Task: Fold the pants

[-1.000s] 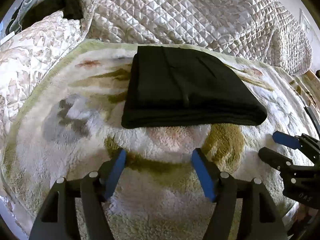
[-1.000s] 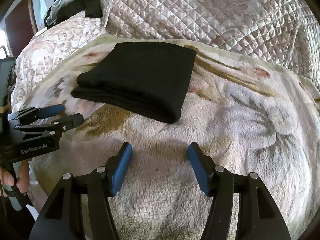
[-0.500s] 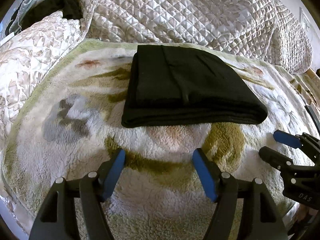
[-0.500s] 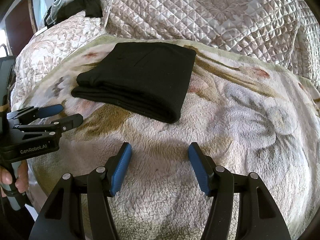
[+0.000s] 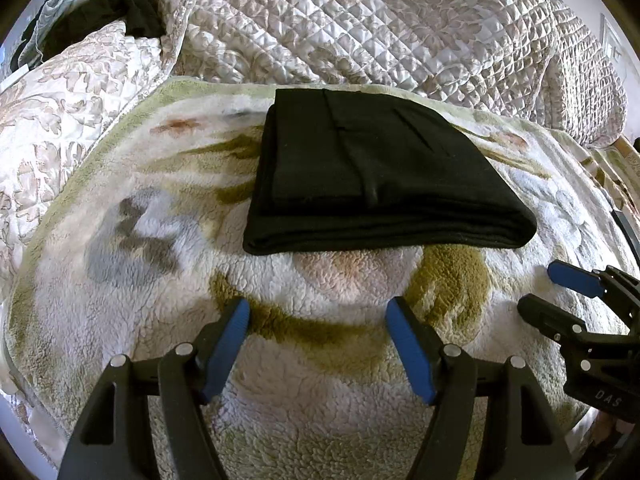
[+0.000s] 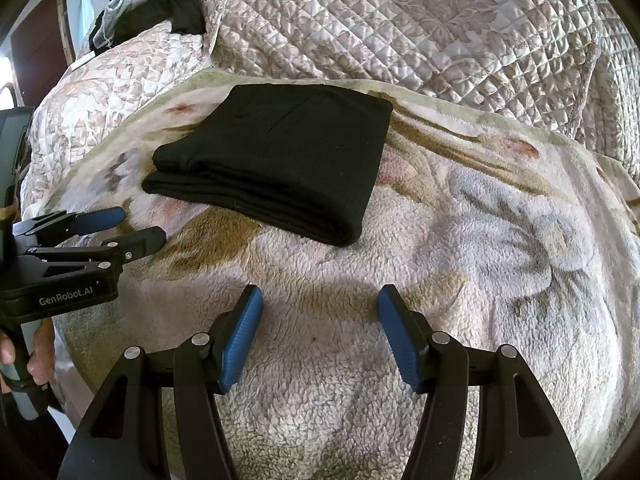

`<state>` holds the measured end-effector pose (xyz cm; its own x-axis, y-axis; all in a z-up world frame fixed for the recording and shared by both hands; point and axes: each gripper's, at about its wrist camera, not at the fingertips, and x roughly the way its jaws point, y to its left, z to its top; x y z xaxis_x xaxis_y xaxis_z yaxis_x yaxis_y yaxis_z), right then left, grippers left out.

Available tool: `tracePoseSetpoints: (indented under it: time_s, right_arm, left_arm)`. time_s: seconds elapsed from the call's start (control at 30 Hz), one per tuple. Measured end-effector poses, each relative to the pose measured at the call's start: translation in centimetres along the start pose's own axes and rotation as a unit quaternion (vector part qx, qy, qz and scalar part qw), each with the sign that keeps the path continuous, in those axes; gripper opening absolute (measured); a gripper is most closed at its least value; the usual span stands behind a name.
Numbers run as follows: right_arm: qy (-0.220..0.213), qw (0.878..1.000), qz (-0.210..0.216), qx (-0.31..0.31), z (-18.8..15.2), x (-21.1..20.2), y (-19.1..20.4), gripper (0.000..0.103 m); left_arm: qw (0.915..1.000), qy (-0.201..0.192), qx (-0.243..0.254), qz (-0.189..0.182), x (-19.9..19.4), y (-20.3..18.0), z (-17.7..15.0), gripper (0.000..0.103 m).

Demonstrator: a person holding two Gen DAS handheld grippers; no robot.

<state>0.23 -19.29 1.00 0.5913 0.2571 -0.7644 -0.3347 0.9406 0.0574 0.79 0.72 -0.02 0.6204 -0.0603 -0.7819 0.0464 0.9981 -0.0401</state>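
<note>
Black pants (image 5: 376, 176) lay folded into a compact, layered rectangle on a fleece blanket (image 5: 320, 400) spread over the bed, with a quilted bedspread (image 5: 380, 24) bunched behind. The left gripper (image 5: 318, 320) and right gripper (image 6: 320, 312) hovered just short of the bundle, fingers (image 6: 244, 332) spread apart and grasping nothing. The folding appeared essentially complete, with little left beyond a final tidy.
</note>
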Motion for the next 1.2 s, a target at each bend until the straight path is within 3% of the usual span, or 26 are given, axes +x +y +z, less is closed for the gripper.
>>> tracePoseSetpoints:
  time_s: [1.2]
  right_arm:
    - [-0.001,1.0,-0.001,0.0,-0.01,0.0,0.04,0.061]
  left_arm:
    - [1.0,0.005,-0.001,0.001,0.18,0.15,0.16,0.076]
